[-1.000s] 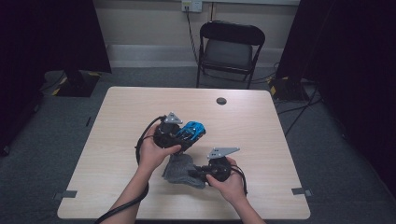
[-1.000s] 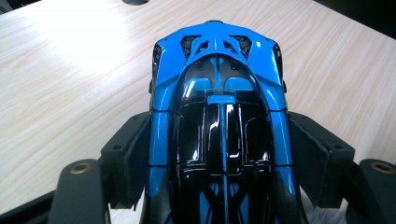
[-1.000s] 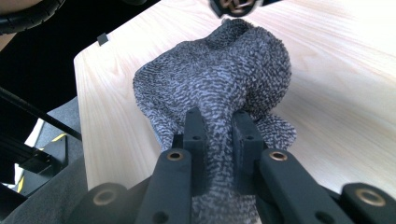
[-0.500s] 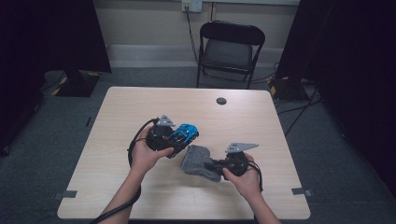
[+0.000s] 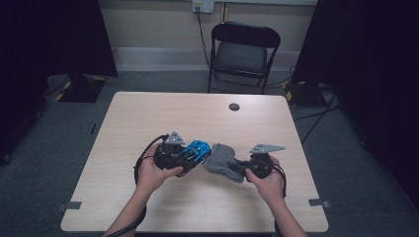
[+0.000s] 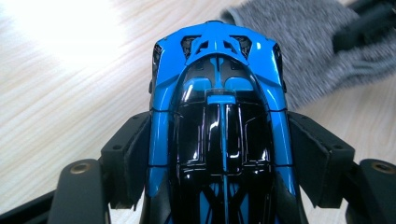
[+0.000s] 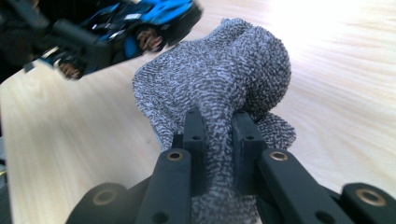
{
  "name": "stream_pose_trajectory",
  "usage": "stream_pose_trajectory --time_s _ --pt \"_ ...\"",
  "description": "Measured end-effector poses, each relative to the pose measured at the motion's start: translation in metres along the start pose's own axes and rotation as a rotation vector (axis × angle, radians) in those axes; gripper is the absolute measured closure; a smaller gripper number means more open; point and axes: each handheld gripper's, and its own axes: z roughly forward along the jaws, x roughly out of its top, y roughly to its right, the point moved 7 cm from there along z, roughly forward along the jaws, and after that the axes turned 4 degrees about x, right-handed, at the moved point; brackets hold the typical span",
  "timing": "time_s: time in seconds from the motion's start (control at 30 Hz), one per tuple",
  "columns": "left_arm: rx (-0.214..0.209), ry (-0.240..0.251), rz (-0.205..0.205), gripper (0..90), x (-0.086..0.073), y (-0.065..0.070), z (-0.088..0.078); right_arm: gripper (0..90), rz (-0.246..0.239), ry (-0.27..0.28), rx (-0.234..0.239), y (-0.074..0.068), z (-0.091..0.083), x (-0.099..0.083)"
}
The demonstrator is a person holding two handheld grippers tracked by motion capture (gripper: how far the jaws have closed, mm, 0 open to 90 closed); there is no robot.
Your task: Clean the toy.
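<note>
Two hand-held grippers pinch: left [image 6: 219, 154] a blue toy car [image 6: 217, 93], right [image 7: 219, 135] a grey sock [image 7: 224, 79]

A pale wood-grain table [image 5: 148, 123] stands on grey carpet [image 5: 59, 148]; at twelve o'clock beyond it sits a black folding chair [image 5: 243, 52] against a beige wall [image 5: 148, 24] with an outlet [image 5: 203, 6], dark curtains [image 5: 54, 34] at ten and two

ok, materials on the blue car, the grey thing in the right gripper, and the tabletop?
Blue toy car: looks like hard glossy plastic or painted metal; sharp highlights on the black canopy. Can't tell which.
Grey sock: knitted fabric, matte; marled loops and soft folds where it is pinched.
Table: pale wood-grain surface, likely laminate; smooth, with glare.
</note>
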Motion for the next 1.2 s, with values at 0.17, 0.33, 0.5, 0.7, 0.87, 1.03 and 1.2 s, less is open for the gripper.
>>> stream_pose_trajectory --time_s 0.17,0.33,0.5,0.7,0.87,1.03,1.2 --pt "-0.013 -0.013 0.007 28.3 -0.003 0.003 0.0 79.3 0.006 0.018 -0.037 0.007 -0.001 0.005" --pt "-0.025 -0.015 0.018 28.3 -0.004 0.009 0.0 79.3 0.012 0.033 -0.071 0.013 0.0 0.011" --pt "-0.038 -0.022 0.035 28.3 -0.003 0.017 0.001 79.3 0.016 0.043 -0.084 0.014 0.004 0.016" --pt "-0.053 -0.024 0.055 28.3 -0.001 0.025 0.003 79.3 0.015 0.057 -0.078 0.01 0.007 0.021" --pt "-0.059 -0.014 0.048 28.3 0.0 0.025 0.002 79.3 0.02 0.058 -0.065 0.006 0.009 0.022" --pt "-0.05 -0.01 0.051 28.3 0.002 0.025 0.001 79.3 0.03 0.057 -0.042 0.003 0.013 0.02" --pt "-0.048 -0.015 0.049 28.3 0.002 0.024 0.002 79.3 0.044 0.056 -0.029 0.002 0.017 0.016"
